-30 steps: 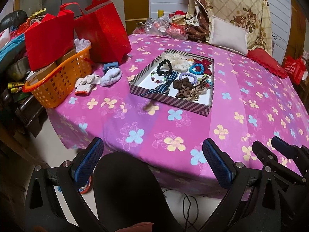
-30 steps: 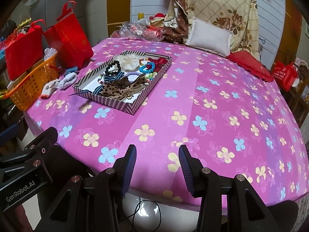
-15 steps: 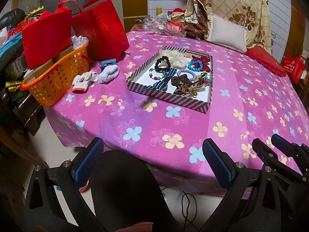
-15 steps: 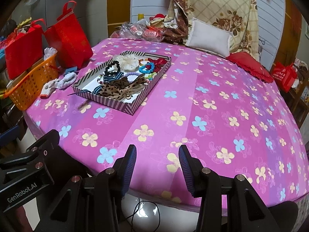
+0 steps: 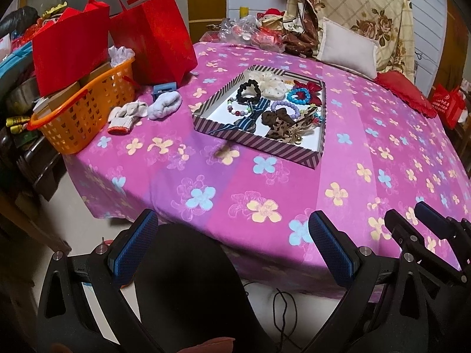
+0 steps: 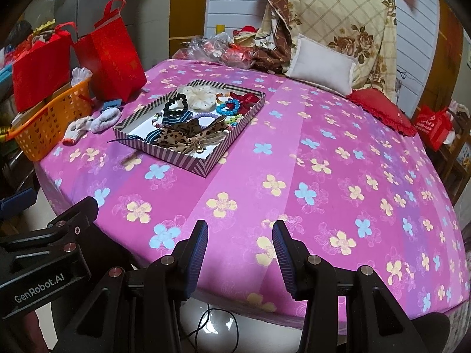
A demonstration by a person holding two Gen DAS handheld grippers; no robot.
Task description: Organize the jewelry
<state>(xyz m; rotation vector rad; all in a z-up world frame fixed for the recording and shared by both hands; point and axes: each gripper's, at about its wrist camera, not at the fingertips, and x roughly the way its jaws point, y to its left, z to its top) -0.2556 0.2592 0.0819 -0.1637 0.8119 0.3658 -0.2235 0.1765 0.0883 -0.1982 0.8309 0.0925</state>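
table: pink flowered cloth (image 6: 323, 147), mostly bare
tray: striped tray (image 5: 282, 150) holds the jewelry, up ahead, well beyond both sets of fingers
left gripper (image 5: 232, 244): wide open, empty, looks nearer
right gripper (image 6: 240, 253): partly open, nothing in it; tray lies ahead-left

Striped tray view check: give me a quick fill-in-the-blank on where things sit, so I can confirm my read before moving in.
1. The striped tray rests on a flowered cloth whose main colour is ____.
2. The black scrunchie lies ____ the tray.
3. The basket at the table's edge, beside the red bags, is coloured ____.
4. The left tool and right tool both hold ____ between their fingers.

Missing words: pink; inside; orange; nothing
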